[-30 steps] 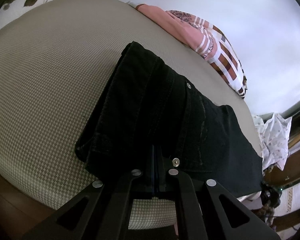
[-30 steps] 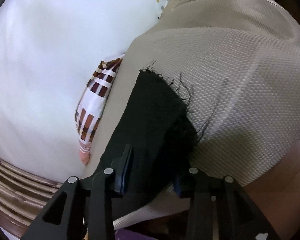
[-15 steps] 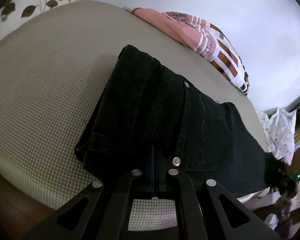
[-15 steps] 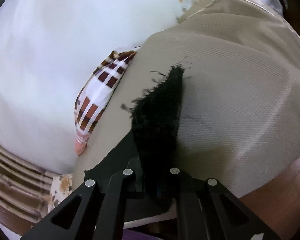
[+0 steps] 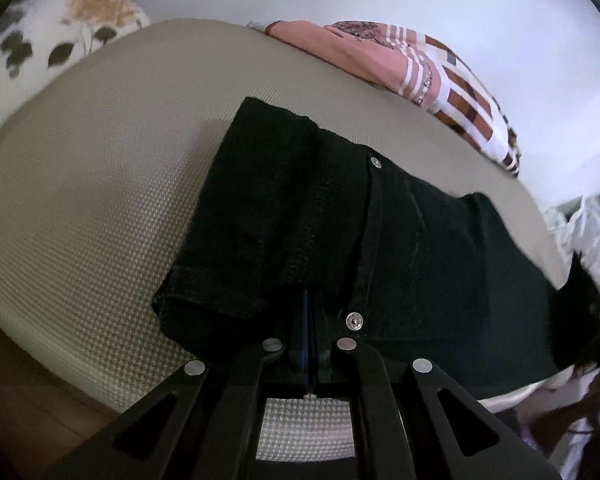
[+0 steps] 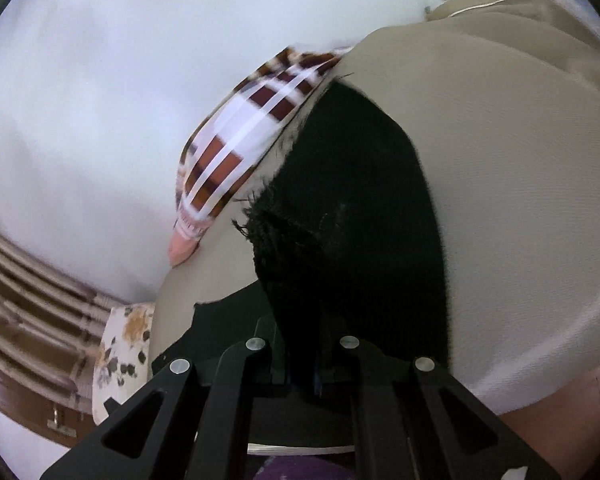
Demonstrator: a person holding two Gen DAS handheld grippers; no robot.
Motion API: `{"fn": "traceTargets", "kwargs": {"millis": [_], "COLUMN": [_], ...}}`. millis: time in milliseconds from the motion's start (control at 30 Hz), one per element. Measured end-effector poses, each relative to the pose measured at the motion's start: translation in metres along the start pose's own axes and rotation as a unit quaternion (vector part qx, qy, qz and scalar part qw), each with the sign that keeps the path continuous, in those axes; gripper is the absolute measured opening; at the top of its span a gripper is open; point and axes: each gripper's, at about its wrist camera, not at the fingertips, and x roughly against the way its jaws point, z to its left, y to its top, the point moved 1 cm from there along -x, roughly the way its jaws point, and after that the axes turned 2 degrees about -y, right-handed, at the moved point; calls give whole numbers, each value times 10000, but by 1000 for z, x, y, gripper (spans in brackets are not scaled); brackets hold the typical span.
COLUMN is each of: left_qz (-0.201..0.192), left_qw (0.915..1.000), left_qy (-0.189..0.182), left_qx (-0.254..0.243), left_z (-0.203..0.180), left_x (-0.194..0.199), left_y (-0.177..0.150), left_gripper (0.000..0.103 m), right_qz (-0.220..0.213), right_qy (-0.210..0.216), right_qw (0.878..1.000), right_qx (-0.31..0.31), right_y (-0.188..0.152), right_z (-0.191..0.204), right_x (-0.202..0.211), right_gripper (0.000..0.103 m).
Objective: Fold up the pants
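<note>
The black pants (image 5: 340,240) are pinched at the waistband by the left gripper (image 5: 310,336), and their frayed leg end (image 6: 340,248) is clamped in the right gripper (image 6: 300,356). They lie on a beige mattress (image 5: 100,180). Beyond, a striped cloth (image 5: 452,92) is seen against the wall.

Soft, even daylight; the white wall (image 6: 100,100) glares pale. Strong fisheye bending and dark corners in both views. Motion blur smears the right wrist view's left side; the black pants (image 5: 340,240) lose detail.

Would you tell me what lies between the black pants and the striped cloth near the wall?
Only bare beige cushion separates the pants from the striped cloth, seen in the left wrist view.
</note>
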Motion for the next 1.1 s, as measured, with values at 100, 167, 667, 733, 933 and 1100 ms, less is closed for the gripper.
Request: {"fn": "traceTargets", "kwargs": {"millis": [100, 167, 667, 733, 933, 1100], "left_qz": [-13, -17, -64, -67, -70, -73], "left_qw": [9998, 9996, 9987, 9987, 9987, 9986], "left_qy": [150, 196, 375, 377, 377, 379], "left_qx": [-137, -181, -348, -350, -349, -352], "left_z": [-4, -4, -11, -11, -11, -11], "left_x": [-1, -1, -2, -2, -2, -2], "left_y": [0, -1, -3, -3, -3, -3], "left_gripper": [4, 4, 4, 4, 4, 4], "right_qz": [148, 262, 1148, 1272, 1557, 1719], "right_qy": [129, 213, 664, 722, 809, 837], "right_qw": [9998, 9993, 9887, 9863, 9799, 9760], "right_qx": [96, 188, 702, 764, 946, 1039], "right_y": [-4, -8, -60, -69, -93, -105], "right_z": [17, 29, 102, 110, 129, 137], "right_x": [-16, -28, -104, -112, -131, -141], "right_gripper": [8, 8, 9, 8, 9, 9]}}
